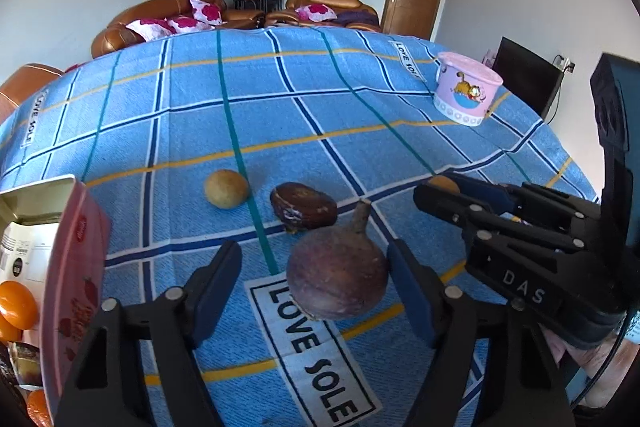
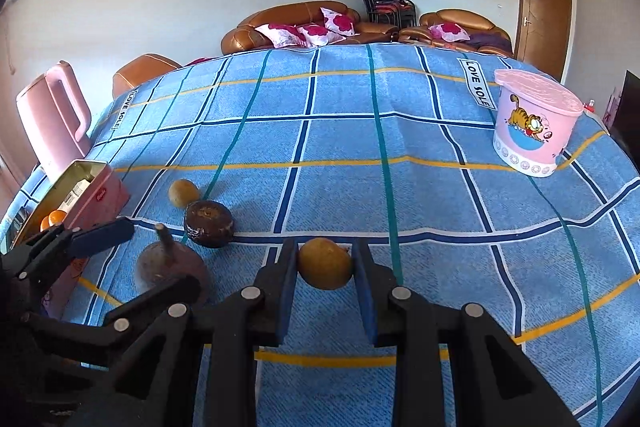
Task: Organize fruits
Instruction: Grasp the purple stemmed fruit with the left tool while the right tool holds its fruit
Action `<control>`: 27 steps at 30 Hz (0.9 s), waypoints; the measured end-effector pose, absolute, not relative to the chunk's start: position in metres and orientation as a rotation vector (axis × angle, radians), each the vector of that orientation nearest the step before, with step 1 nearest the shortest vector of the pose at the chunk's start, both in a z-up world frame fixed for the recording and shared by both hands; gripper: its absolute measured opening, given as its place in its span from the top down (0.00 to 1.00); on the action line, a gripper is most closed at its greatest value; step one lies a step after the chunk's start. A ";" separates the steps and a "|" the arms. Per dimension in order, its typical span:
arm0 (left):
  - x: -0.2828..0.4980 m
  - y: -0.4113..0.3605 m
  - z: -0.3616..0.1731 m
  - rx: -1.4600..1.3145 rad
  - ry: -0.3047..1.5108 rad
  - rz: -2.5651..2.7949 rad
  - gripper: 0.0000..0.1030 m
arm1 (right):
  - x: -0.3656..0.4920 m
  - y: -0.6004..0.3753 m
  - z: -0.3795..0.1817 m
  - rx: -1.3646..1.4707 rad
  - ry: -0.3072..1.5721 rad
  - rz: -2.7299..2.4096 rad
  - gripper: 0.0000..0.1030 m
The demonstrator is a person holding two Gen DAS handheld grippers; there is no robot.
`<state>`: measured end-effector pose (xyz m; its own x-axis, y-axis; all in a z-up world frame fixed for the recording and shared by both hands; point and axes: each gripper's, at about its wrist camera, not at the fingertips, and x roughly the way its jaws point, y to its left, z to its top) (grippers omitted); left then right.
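The right hand-held gripper (image 2: pixel 325 269) is closed on a small yellow fruit (image 2: pixel 325 263), its pads pressing both sides; whether the fruit is lifted clear of the blue checked cloth (image 2: pixel 360 147) cannot be told. The left hand-held gripper (image 1: pixel 316 279) stands part open around a purple stemmed fruit (image 1: pixel 338 277): the right pad is at or just beside its skin, the left pad is well apart from it, so it is not yet gripped.

Just ahead of the left hand-held gripper lie a dark brown fruit (image 1: pixel 304 205) and, beyond it to the left, a pale round fruit (image 1: pixel 226 189), both loose on the cloth. A pink tin (image 1: pixel 76 267) sits at the left hand-held gripper's left side with orange fruits (image 1: pixel 16 305) already inside.

Judging by this, sorting is under way but far from done: some oranges are stowed, one fruit is in hand, one is about to be taken, two wait. A pink lidded tub (image 2: pixel 534 131) stands far ahead to the right.
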<state>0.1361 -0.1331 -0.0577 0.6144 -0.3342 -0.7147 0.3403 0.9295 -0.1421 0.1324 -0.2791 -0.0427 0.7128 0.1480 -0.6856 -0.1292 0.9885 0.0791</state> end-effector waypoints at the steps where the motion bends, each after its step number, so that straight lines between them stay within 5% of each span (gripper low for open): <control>1: 0.135 -0.134 -0.057 0.006 0.819 -0.397 0.33 | 0.133 -0.279 -0.043 0.028 0.763 0.158 0.72; 4: 0.129 -0.139 -0.054 0.024 0.791 -0.427 0.49 | 0.132 -0.280 -0.043 0.031 0.760 0.164 0.71; 27: 0.119 -0.119 -0.042 -0.038 0.684 -0.347 0.50 | 0.113 -0.272 -0.029 0.021 0.644 0.264 0.71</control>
